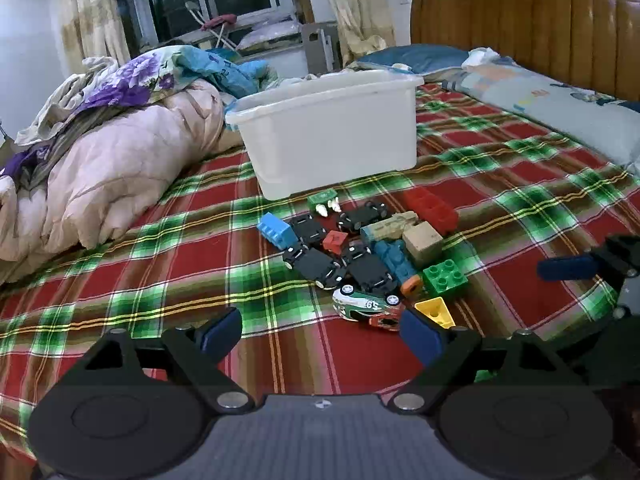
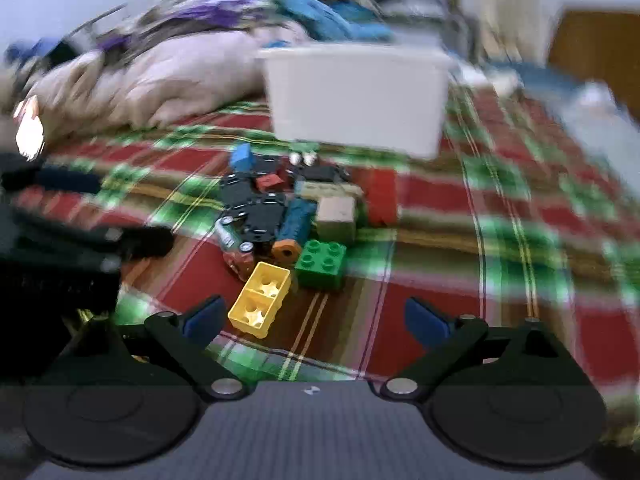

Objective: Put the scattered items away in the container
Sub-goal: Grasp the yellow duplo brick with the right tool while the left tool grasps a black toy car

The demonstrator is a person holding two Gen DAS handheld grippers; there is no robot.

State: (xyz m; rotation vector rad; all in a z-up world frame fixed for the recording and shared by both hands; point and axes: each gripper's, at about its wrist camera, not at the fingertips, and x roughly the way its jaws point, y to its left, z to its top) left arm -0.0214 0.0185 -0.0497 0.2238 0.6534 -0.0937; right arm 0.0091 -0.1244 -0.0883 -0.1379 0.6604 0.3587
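Toy pile – cars, chassis, yellow brick (image 2: 260, 305), green brick (image 2: 321, 263) – lies mid-bed before the white bin (image 1: 332, 136). Left gripper (image 1: 320, 334) and right gripper (image 2: 316, 320) stand wide open, empty. Bricks likely light, rigid – grasp across flat sides.

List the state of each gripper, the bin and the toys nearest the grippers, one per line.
left gripper: jaws open, empty
right gripper: jaws open, empty
white bin: upright on the bed, no lid
yellow brick: hollow side up
green brick: studs up
toy race car: on its side
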